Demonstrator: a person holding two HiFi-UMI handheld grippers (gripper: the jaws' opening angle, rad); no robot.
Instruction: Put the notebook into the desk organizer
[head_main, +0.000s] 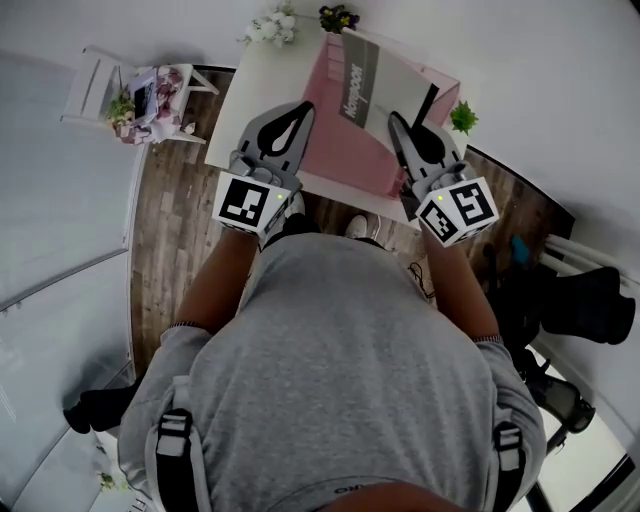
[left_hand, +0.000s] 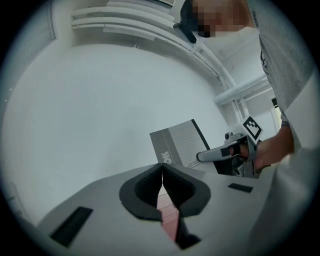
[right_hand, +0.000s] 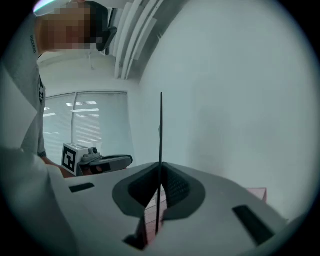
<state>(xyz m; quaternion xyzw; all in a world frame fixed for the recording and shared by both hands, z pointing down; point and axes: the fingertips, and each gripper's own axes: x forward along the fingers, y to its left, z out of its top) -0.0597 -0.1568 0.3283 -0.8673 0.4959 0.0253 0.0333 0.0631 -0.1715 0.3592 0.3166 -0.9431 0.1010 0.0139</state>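
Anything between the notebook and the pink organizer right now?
Nothing visible. The right tongs hold the notebook upright, right at the pink desk organizer. The left tongs, shut and empty, sit at the organizer's left edge, clear of the notebook.

The left part of the white table (head_main: 262, 90) was bare and gave free room beside the pink desk organizer (head_main: 340, 150). Over the organizer the notebook (head_main: 385, 85) blocked the middle. Flowers (head_main: 272, 26) stood at the far edge, and a small green plant (head_main: 462, 116) at the right corner.
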